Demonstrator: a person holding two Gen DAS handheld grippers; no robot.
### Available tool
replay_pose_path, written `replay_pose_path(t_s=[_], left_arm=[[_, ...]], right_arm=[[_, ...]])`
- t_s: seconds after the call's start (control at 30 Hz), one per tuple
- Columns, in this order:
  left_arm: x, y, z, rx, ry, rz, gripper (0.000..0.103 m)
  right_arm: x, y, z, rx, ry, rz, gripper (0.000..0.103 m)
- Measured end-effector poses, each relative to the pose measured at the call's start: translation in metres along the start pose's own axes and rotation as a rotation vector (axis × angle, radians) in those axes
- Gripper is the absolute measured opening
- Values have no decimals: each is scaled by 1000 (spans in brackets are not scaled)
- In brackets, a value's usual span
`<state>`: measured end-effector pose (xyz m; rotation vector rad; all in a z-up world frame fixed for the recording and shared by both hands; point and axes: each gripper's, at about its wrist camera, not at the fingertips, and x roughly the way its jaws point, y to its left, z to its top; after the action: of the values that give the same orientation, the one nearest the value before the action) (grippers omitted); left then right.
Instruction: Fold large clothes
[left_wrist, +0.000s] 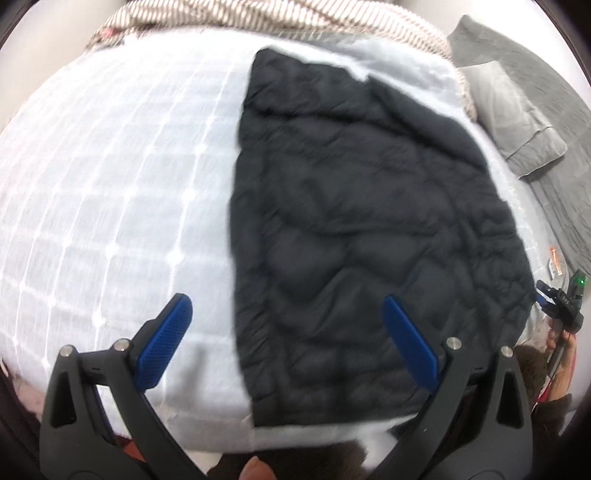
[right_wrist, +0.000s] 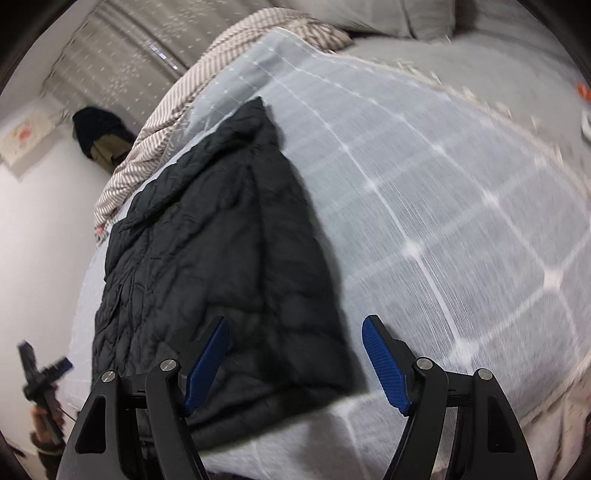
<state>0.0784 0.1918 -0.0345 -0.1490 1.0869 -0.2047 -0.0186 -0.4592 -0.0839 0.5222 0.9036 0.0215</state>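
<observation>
Black quilted puffer jacket (left_wrist: 362, 229) folded lengthwise on white grid-patterned bed cover (left_wrist: 110, 206), left gripper (left_wrist: 288, 332) fingers wide, right gripper (right_wrist: 295, 354) fingers wide, both holding nothing.

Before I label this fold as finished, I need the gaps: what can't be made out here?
- Black quilted puffer jacket: its sleeves are not visible in either view, presumably folded under.
- Jacket's near hem, right wrist view: partly covered by the right gripper.
- Small orange object: too small and blurred to identify, left wrist view.
- White grid-patterned bedspread: motion-blurred.
</observation>
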Motion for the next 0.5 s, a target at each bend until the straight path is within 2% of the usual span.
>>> replay_pose_path(t_s=[0.33,0.43,0.5], left_arm=[[32,27,-36,-54,161,-79,102],[43,36,-40,-103,193,-105,102],[44,39,-42,-119,184,-119,102]], right_arm=[[-5,-36,-11,160,-14,267,76],[-2,-33,-11,162,-19,274,76],[-1,-29,-11,151,-21,267,76]])
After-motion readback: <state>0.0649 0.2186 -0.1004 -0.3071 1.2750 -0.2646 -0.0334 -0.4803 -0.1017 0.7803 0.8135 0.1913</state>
